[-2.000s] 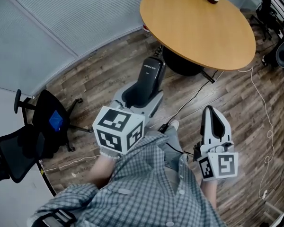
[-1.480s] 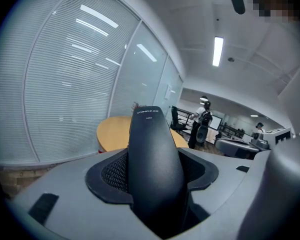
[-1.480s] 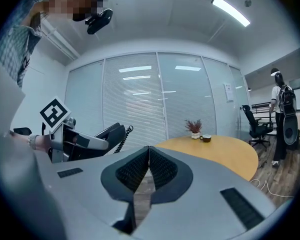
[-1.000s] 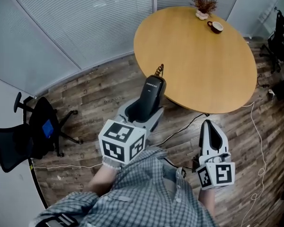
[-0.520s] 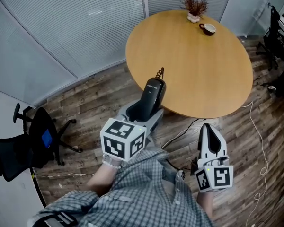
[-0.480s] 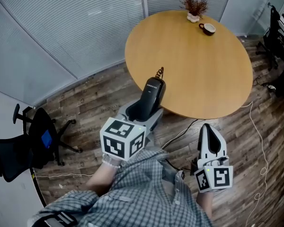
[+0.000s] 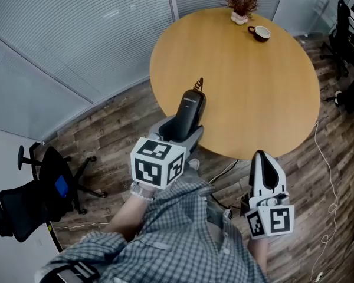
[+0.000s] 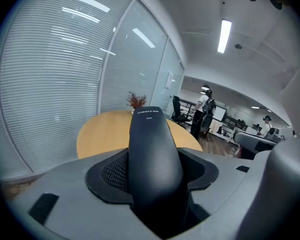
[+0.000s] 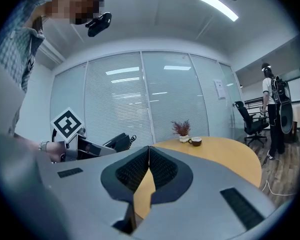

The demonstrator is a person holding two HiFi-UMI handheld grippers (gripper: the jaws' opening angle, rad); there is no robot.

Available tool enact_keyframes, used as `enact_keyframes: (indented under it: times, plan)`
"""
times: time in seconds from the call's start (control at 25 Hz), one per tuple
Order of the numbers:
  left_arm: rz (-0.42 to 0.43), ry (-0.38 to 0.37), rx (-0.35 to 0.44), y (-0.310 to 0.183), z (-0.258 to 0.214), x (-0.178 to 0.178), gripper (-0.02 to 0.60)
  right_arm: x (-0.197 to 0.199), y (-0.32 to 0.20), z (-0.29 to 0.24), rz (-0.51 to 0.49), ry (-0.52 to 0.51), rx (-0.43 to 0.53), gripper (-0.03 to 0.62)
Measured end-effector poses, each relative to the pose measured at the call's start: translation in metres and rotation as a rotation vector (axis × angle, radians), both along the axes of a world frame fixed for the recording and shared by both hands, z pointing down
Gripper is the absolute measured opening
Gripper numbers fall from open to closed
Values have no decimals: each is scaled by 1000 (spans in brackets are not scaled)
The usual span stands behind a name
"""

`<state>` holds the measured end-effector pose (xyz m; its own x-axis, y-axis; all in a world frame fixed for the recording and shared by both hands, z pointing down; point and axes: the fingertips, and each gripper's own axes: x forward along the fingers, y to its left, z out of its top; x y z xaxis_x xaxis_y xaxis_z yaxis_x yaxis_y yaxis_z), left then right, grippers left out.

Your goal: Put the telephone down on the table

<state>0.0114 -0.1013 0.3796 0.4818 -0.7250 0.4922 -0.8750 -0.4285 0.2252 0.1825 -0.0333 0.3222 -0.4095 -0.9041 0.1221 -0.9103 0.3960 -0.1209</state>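
A black telephone handset [image 7: 187,113] with a coiled cord at its top stands upright in my left gripper [image 7: 180,128], which is shut on its lower half. It hangs over the near left edge of the round wooden table [image 7: 253,81]. In the left gripper view the handset [image 8: 152,154] fills the gap between the jaws, with the table [image 8: 100,134] beyond. My right gripper [image 7: 266,167] is shut with nothing in it, held low off the table's near edge. In the right gripper view its pads [image 9: 149,169] meet, and the handset [image 9: 121,141] shows at left.
A small potted plant [image 7: 238,3] and a dark cup on a saucer [image 7: 260,32] stand at the table's far side. A black office chair [image 7: 35,187] is on the wooden floor at left. Cables [image 7: 327,158] trail on the floor at right. Glass walls with blinds run behind.
The handset in my left gripper has come from over the floor to over the table's near edge. The table now lies closer. My right gripper has kept its place at my side.
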Motion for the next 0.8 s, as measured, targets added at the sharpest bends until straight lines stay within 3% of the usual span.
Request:
enact_keyframes:
  times: [0.8]
  plan:
    - [1,-85,-114,-169,76,-33,284,-8,-109,23,93,51,-110,9]
